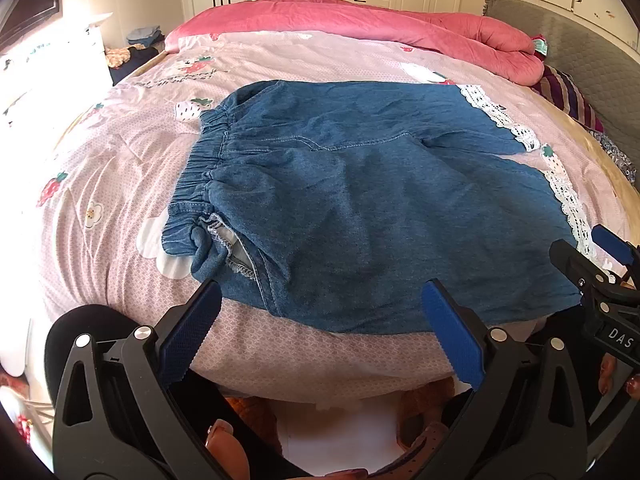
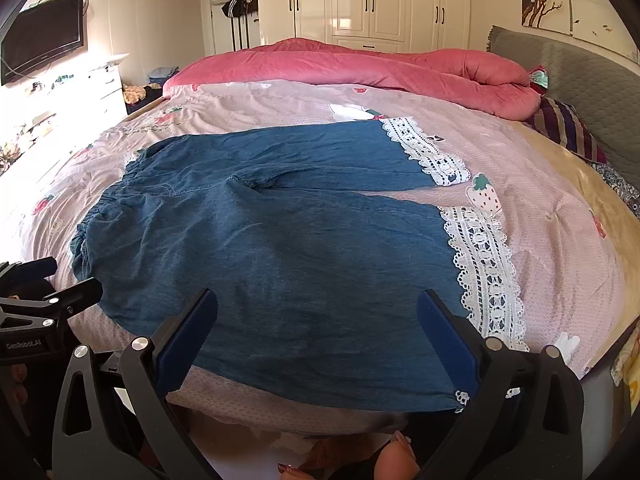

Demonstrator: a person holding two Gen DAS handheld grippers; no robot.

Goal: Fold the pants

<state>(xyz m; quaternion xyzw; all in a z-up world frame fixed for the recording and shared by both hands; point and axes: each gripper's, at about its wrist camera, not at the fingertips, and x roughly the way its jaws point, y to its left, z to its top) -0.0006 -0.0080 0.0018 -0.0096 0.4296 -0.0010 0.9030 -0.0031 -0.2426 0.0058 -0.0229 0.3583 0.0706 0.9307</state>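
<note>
Pants: blue denim pants [image 1: 360, 200] lay flat on the bed [image 1: 120, 184], waist to the left, legs running right, near the bed's front edge.
Waistband: the elastic waistband [image 1: 200, 176] was gathered and wrinkled; at its near corner a pocket opening [image 1: 236, 256] showed pale lining.
Legs: the two legs lay side by side, a narrow gap of sheet showing between them toward the hems; the near leg [image 2: 300, 280] reached the bed's front edge.
Hems: white lace trim [image 2: 484, 280] edged the near hem, and a second band of lace [image 2: 424, 152] edged the far hem.
Left gripper: the left gripper [image 1: 320, 312] hovered over the near edge of the pants by the waist end, its blue pads spread wide, holding nothing.
Right gripper: the right gripper [image 2: 316, 320] hovered over the near leg just left of the lace, also spread wide and holding nothing; whether its tips touched the cloth could not be told.
Hands: fingers [image 1: 224, 444] showed under the left gripper, and other fingers [image 2: 396, 460] under the right one.
Sheet: the pink sheet [image 2: 540, 200] carried a strawberry print.
Quilt: a rose-pink quilt [image 2: 360, 68] was bunched along the far side of the bed.
Room: white wardrobes [image 2: 368, 0] stood behind, a dark screen [image 2: 44, 36] hung at the left wall.
</note>
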